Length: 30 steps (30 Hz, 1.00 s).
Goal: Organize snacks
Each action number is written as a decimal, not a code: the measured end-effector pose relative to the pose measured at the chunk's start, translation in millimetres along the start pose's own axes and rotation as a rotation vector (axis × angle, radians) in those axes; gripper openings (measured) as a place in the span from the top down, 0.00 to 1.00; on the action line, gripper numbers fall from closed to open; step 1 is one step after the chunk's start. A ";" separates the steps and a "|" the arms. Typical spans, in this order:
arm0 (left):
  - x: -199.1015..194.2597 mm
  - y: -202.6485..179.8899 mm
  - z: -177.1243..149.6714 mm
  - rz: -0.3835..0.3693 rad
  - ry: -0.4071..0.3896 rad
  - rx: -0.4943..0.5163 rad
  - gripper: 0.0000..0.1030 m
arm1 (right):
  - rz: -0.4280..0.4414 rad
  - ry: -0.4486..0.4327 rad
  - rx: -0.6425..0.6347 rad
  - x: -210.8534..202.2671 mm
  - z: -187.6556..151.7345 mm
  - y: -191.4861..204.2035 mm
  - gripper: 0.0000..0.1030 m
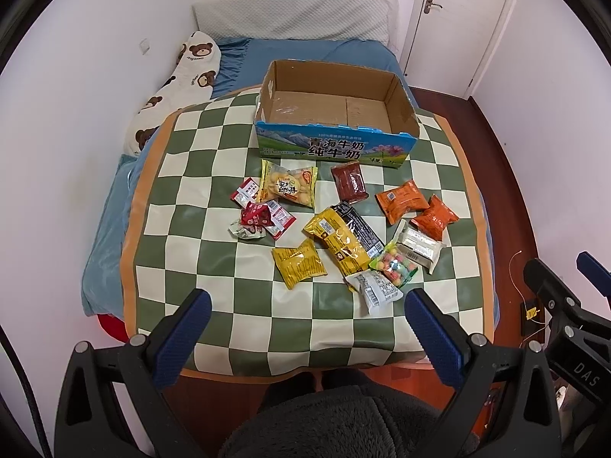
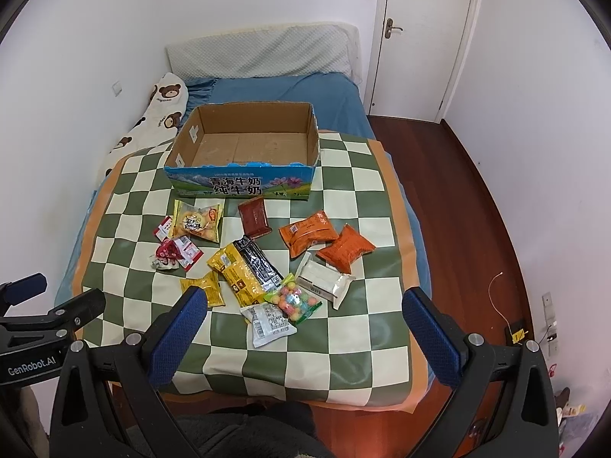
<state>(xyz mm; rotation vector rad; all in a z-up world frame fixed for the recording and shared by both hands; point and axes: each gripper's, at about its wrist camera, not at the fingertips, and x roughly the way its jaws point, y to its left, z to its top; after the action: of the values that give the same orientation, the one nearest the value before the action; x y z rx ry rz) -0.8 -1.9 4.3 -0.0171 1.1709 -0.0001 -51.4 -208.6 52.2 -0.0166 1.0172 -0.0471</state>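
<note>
Both tongs were spread wide and gripping nothing. The left gripper [image 1: 307,307] and right gripper [image 2: 303,307] hung over the near edge of the table, and their blue textured pads [image 1: 191,328] weren't touching a thing.

So basically nothing had been done at that point, as far as I could judge. The cardboard milk box [image 1: 336,145] at the far side of the checkered tablecloth [image 1: 229,328] sat open with its bare brown floor showing and no snacks inside. Every snack lay loose on the cloth in front of it.

Stuff was mostly crinkly, glossy pillow packs:
- two puffy orange packets [image 1: 401,200] to the right
- a flat dark red bar [image 1: 349,183] just in front of the box
- a long yellow-and-black bag [image 1: 345,234] in the middle, overlapping its neighbours
- a clear bag of colourful candy balls [image 2: 292,299]
- a white wrapper [image 2: 269,322] nearest the tongs

The cloth looked slick and vinyl-ish, so the packs would probably slide easily.
</note>
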 end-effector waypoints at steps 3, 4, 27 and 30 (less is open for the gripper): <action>0.3 -1.0 -0.3 0.002 0.000 0.002 0.00 | 0.009 0.005 0.003 -0.2 0.1 0.1 0.00; 0.4 -0.9 -0.3 0.003 -0.001 0.002 0.00 | 0.010 0.006 0.006 -0.7 -0.2 1.0 0.00; 3.1 2.3 -2.7 -0.008 0.007 -0.003 0.00 | 0.022 0.017 0.012 5.7 -1.6 5.2 0.00; 3.8 3.5 -2.6 -0.007 0.004 -0.003 0.00 | 0.022 0.018 0.012 5.8 -1.3 5.6 0.00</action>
<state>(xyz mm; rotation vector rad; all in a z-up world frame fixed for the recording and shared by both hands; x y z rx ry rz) -1.7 1.5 -0.3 -0.0241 1.1748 -0.0043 -49.3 -203.2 46.3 0.0064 1.0348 -0.0333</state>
